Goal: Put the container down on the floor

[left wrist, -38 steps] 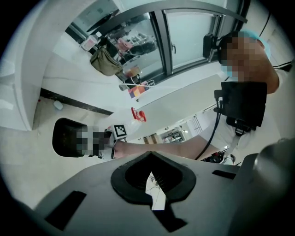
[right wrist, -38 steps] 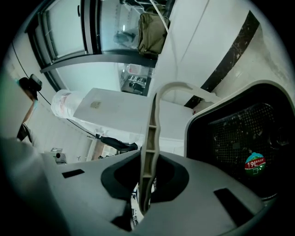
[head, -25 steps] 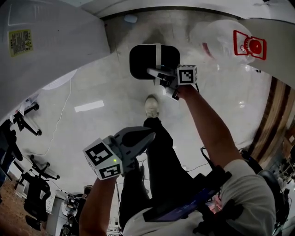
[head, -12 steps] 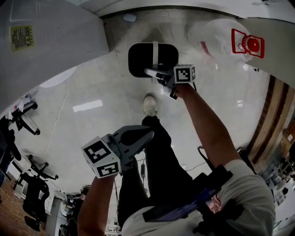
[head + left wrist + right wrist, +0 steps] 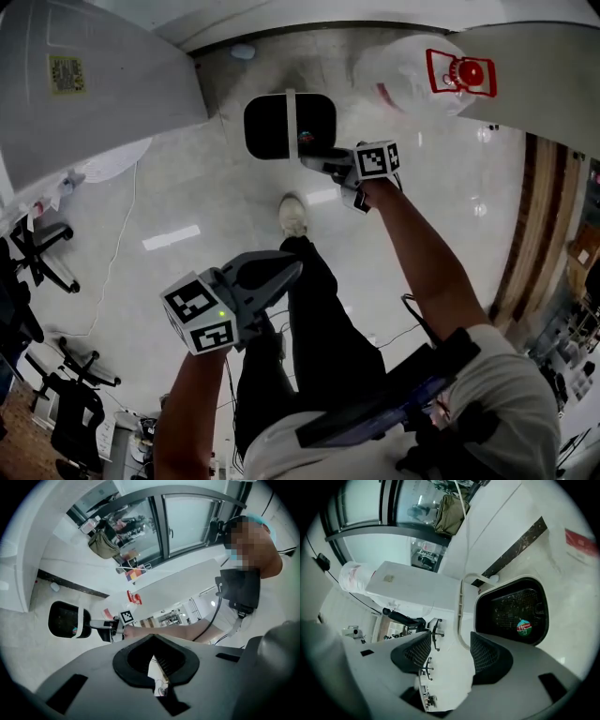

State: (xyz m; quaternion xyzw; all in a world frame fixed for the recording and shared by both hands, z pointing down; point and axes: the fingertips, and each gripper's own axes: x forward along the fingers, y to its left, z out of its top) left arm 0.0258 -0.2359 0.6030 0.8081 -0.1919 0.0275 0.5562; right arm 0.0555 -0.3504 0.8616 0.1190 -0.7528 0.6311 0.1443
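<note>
1. Container (image 5: 272,127): black, white-rimmed, resting on the floor (image 5: 169,281); a small round teal-and-red item (image 5: 524,626) lies inside.
2. Right gripper (image 5: 307,156): jaws opening, nothing clamped, beside the container's rim.
3. Left gripper (image 5: 292,268): jaws together, empty.

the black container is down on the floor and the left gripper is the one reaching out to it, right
No: the right gripper reaches out to the black container on the floor, jaws opening with its white handle between them. The left gripper is back by the leg. The head view shows it.
</note>
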